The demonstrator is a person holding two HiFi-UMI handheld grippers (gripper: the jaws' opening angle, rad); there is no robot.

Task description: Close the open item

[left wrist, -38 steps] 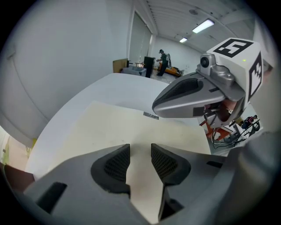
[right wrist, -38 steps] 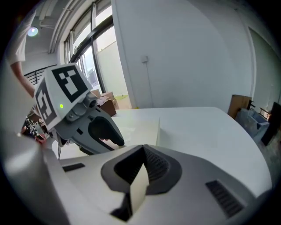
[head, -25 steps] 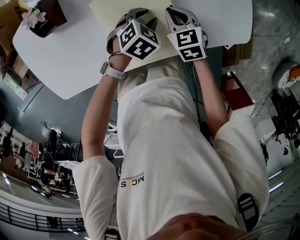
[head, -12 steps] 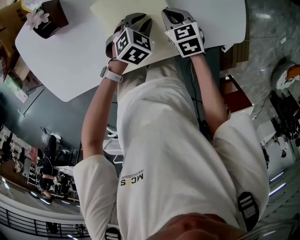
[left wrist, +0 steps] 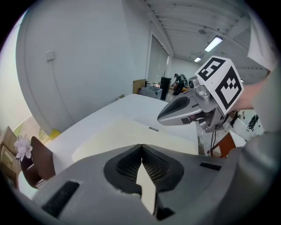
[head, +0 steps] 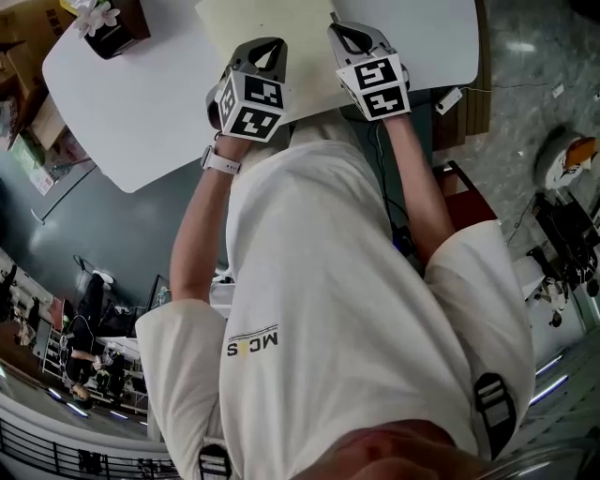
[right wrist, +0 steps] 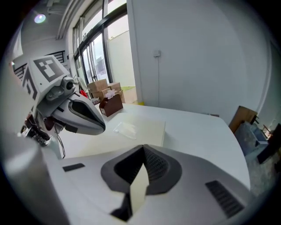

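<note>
The left tongs (left wrist: 141, 146) have just snapped closed on nothing and the right tongs (right wrist: 143, 147) are closed and empty too, both hanging side by side above the white desk (right wrist: 199, 128), while the small clear plastic bag (right wrist: 126, 129) lies flat on the cream mat (right wrist: 148, 132) ahead of them, touched by neither.

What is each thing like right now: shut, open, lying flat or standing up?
Left hand-held gripper: jaws just closed, tips together; cream shows behind them, grip unclear.
Right hand-held gripper: tips together, with the same cream sliver behind them.
Cream sheet: lying on the white table, near edge hidden.
Clear pouch: flat on the cream sheet.
Brown box: upright at the table's corner.
</note>
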